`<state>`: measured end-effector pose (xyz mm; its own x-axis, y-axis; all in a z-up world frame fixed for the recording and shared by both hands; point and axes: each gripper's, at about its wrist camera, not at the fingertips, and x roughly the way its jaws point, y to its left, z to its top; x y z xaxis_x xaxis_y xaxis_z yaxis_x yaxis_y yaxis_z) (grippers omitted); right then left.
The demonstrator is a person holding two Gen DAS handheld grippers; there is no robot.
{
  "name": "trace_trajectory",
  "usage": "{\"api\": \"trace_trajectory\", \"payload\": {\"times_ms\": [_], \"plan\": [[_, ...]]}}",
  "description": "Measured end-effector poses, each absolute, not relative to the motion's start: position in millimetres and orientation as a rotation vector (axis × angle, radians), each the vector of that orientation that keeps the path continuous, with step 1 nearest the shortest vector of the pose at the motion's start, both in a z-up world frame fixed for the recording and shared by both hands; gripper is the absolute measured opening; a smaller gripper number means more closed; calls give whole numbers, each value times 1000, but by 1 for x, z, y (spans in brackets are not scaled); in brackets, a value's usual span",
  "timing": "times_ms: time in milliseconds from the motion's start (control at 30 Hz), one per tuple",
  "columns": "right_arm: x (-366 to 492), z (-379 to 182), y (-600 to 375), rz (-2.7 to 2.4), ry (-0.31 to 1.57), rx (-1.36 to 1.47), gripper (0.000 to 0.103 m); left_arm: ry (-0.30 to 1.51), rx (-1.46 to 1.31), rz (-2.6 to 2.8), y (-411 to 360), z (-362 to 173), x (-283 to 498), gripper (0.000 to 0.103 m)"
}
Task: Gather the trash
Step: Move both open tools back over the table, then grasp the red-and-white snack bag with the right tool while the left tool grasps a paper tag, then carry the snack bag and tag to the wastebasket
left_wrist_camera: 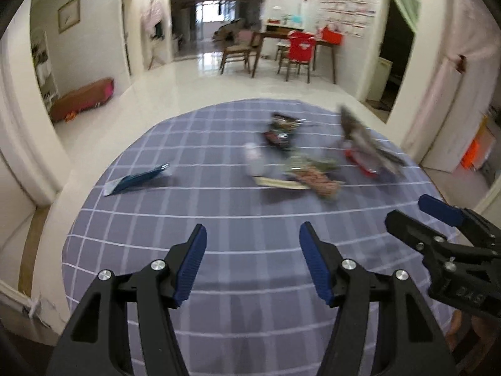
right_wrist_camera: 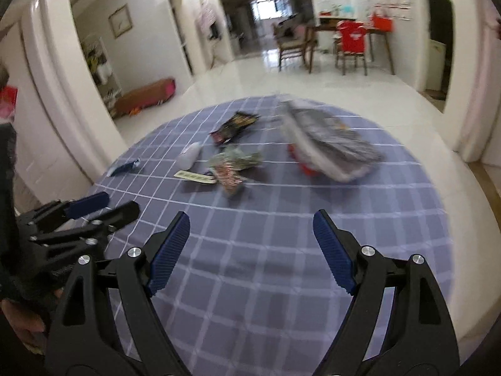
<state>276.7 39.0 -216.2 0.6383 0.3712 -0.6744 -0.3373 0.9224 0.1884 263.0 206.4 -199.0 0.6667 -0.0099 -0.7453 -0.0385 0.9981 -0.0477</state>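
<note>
Overhead, both grippers hung above a round table [left_wrist_camera: 131, 219] covered with a lavender checked cloth [right_wrist_camera: 266, 266], and neither touched anything. From its own camera, the left gripper [left_wrist_camera: 253, 235] had its blue-padded fingers [left_wrist_camera: 192, 263] spread wide with nothing between them, only bare cloth showing through the gap. Likewise the right gripper [right_wrist_camera: 252, 222] stood wide apart and empty over the near half of the table. Each appeared at the edge of the other's view, side by side and apart.

The trash lay scattered across the far half of the table, well ahead of both sets of fingertips. A blue wrapper [left_wrist_camera: 137, 179] lay flat by itself toward the left edge. Near the middle sat a loose cluster: a dark snack packet [right_wrist_camera: 235, 123] farthest back, a small white piece [right_wrist_camera: 188, 154] to its left, a crumpled greenish and pink wrapper [right_wrist_camera: 233, 164] in front, and a pale flat strip [right_wrist_camera: 194, 176] just beside that wrapper. To the right, apart from the cluster, a larger crumpled grey bag [right_wrist_camera: 332, 144] lay over something red [right_wrist_camera: 305, 166]; motion blur hid what either was.

Beyond the table stretched a glossy white floor [left_wrist_camera: 200, 75] with wooden chairs [left_wrist_camera: 238, 51] and a desk [left_wrist_camera: 325, 44] against the far wall.
</note>
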Motion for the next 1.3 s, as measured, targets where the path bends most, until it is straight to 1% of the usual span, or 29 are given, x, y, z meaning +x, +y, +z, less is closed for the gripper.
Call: {"api": "trace_trajectory", "payload": {"times_ms": [100,133,167,200,333,367,400,433,500,600,733,800,867,967,1033,1167,1233,1300], "plan": [[300,-232,63,409,816,-9,79,853,-84,18,222,-204,273,61],[306,-236,67,408,824,-16,73,859,-99,6,226,-207,279,61],[316,-241,73,407,837,-28,63,862,-111,5,229,-209,279,61],[321,-244,75,404,846,-34,57,865,-117,3,230,-212,280,61],[334,-251,83,412,853,-71,54,873,-131,-33,227,-217,294,61],[337,-253,85,420,858,-76,41,869,-127,-43,223,-218,298,61],[340,-255,86,431,873,-79,31,869,-127,-52,220,-219,301,61],[340,-254,84,439,872,-71,25,868,-135,-67,216,-219,305,61],[338,-254,79,449,868,-66,21,868,-159,-90,210,-220,311,61],[331,-249,60,421,852,-20,20,842,-152,-101,198,-222,320,61],[324,-247,34,408,840,45,20,863,-138,-132,183,-230,335,61],[322,-247,25,417,843,69,20,858,-132,-109,179,-233,339,54],[320,-246,19,422,843,88,20,865,-149,-106,179,-239,345,34],[320,-245,20,421,837,97,19,878,-156,-108,177,-244,347,22],[317,-242,21,413,819,85,19,849,-150,-121,176,-240,344,11],[307,-237,21,418,794,80,19,802,-182,-146,178,-231,331,3],[298,-233,21,425,782,86,19,770,-194,-153,178,-222,319,1],[289,-227,18,426,765,93,19,747,-190,-148,175,-213,310,0]]}}
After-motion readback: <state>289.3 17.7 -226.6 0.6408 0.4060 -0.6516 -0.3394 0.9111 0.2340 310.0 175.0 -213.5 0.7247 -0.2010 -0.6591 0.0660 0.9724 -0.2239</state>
